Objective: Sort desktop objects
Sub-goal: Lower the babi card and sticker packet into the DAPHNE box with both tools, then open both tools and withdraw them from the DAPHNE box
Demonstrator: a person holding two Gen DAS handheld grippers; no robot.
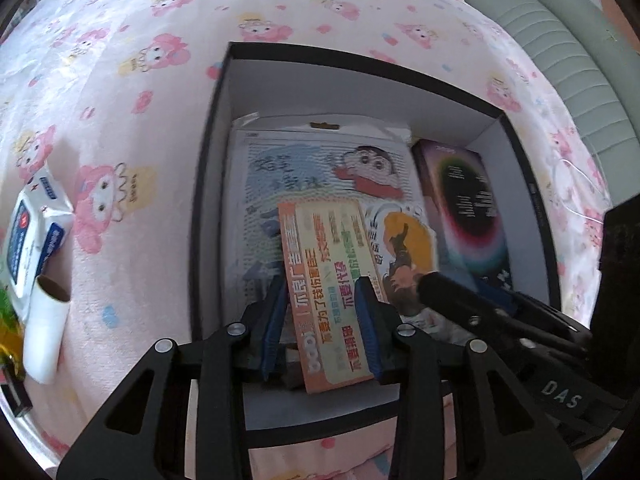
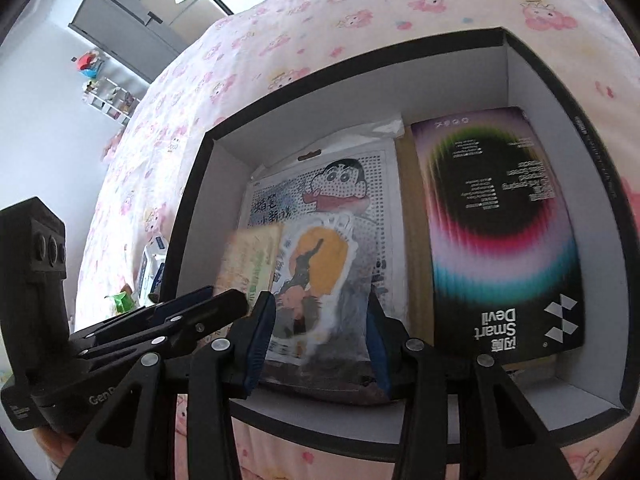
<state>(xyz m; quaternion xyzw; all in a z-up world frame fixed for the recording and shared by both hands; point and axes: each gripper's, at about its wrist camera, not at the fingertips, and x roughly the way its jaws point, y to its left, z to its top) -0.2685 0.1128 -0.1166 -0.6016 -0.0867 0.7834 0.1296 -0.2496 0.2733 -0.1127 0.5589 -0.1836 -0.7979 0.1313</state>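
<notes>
Covering the surface — pink cartoon-print cloth (image 1: 140, 128); grey cabinet (image 2: 132, 36) behind.

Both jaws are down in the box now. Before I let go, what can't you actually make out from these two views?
- Orange card, right wrist view: motion-blurred, print unreadable.
- Snack bag: lower end hidden behind the right gripper.
- Whether either item touches the box floor: blocked by both grippers; left gripper.
- Items at the left wrist view's left edge: cut off.

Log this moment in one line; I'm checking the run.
left claw: shut on orange card | right claw: shut on snack packet | both over black box
</notes>
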